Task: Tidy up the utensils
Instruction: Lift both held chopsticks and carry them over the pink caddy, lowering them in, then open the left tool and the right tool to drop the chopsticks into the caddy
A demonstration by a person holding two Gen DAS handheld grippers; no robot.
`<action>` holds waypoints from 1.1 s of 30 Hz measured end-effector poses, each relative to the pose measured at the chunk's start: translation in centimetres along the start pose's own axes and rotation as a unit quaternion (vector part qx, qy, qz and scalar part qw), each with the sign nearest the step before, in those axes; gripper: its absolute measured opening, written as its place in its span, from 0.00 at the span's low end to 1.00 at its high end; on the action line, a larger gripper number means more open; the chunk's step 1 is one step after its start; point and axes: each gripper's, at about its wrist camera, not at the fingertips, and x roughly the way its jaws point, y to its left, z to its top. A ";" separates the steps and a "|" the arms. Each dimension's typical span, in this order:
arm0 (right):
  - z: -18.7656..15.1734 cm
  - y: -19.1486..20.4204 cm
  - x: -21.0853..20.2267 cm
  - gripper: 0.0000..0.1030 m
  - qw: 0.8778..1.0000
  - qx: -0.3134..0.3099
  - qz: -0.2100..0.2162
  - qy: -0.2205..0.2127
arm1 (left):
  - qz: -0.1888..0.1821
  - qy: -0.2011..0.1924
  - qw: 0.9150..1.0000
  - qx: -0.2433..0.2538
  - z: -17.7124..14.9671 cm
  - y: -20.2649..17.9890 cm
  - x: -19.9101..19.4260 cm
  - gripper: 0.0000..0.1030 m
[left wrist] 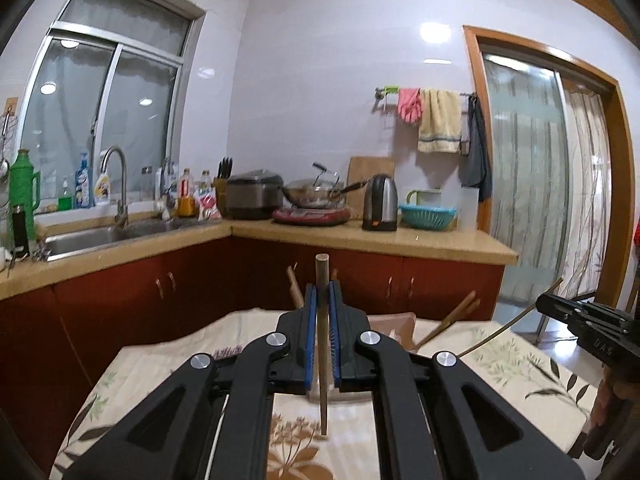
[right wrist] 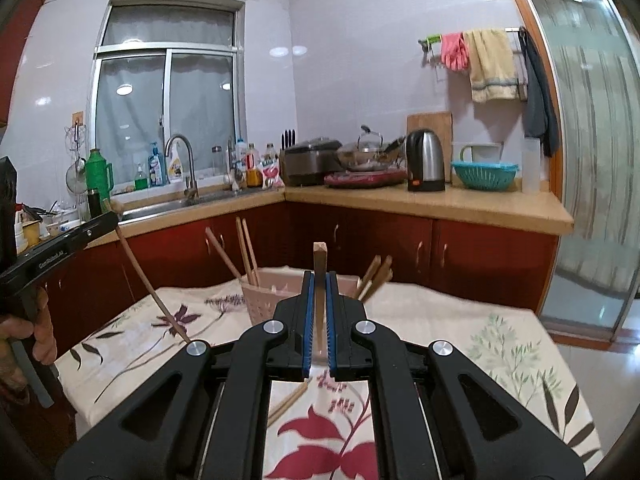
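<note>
Left claw point(left wrist: 322, 300) is clamped on an upright chopstick point(left wrist: 322, 276), lower centre; right claw point(right wrist: 319, 292) likewise grips another chopstick point(right wrist: 319, 256). Behind, a pink holder point(right wrist: 260, 300) already contains several. One loose chopstick point(right wrist: 288, 402) remains on the tabletop point(right wrist: 480, 340).

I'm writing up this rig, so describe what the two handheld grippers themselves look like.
Both are alike: the left gripper and right gripper have matte black plastic bodies with angular linkage arms, round silver pivot bolts, triangular cut-outs and narrow blue finger pads. Seen from the side, the bodies carry small pale lettering. No cables or sleeves show.
</note>
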 end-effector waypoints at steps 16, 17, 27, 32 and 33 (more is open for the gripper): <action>4.2 -2.0 5.6 0.06 1.000 -0.011 0.004 -0.013 | -0.023 -0.074 0.997 0.022 5.1 -1.8 4.9 0.07; 4.2 -2.1 6.0 0.06 1.000 -0.010 0.004 -0.010 | -0.022 -0.075 0.997 0.023 5.1 -1.9 5.3 0.07; 2.1 -3.2 10.8 0.06 0.999 0.003 0.015 0.051 | -0.015 -0.051 0.998 0.031 3.5 -2.2 10.1 0.07; 0.5 -3.3 12.8 0.06 0.996 0.012 0.022 0.082 | -0.009 -0.018 0.999 0.030 1.3 -1.9 12.3 0.07; 0.3 -3.2 13.0 0.06 0.996 0.012 0.022 0.086 | -0.009 -0.013 0.999 0.031 1.1 -1.9 12.5 0.07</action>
